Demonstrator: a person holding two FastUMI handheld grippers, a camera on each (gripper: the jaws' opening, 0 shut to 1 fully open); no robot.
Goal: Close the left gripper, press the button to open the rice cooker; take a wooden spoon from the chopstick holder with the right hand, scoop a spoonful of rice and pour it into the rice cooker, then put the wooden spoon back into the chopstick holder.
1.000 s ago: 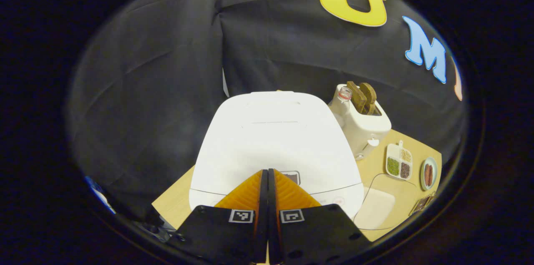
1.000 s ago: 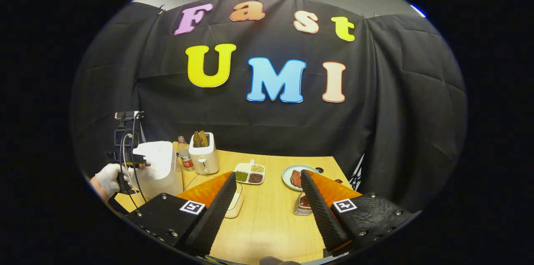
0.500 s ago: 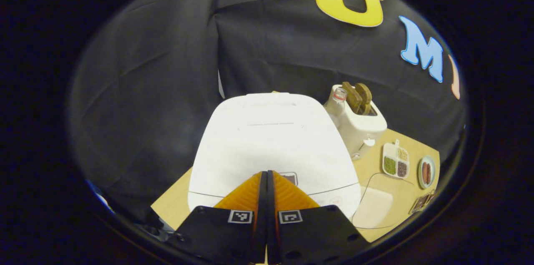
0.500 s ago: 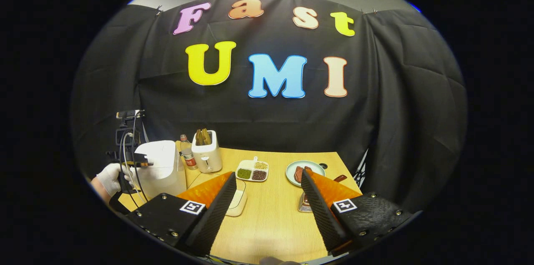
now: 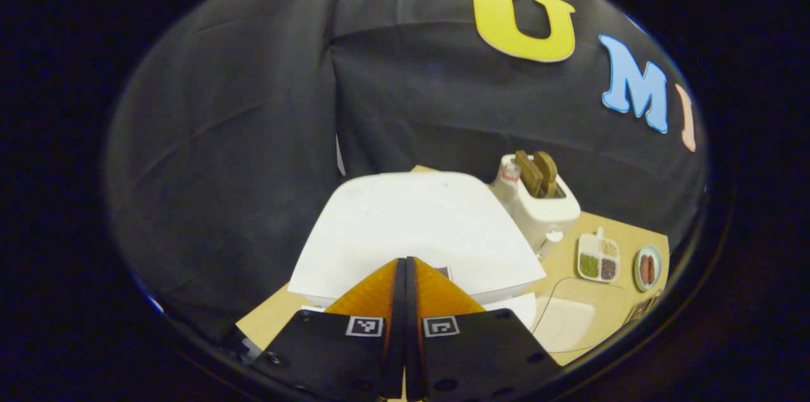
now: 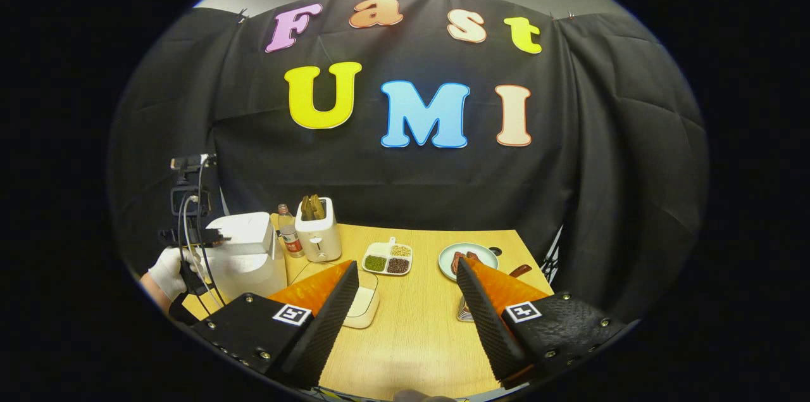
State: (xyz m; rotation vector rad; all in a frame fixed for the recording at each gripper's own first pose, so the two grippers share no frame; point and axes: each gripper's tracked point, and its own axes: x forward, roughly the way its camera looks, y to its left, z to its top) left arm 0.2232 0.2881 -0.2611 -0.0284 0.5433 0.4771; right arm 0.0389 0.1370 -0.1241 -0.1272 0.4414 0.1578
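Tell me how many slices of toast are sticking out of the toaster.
2. Both slices of toast stand side by side in the top of the toaster, just right of the rice cooker. More could sit lower inside, hidden.

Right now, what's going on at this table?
A person is working two handheld grippers. The left gripper, shut with nothing in it, sits at the front edge of the white rice cooker, whose lid is lifted at the front. The right gripper hangs open over the wooden table, holding nothing. The spoon step has not begun.
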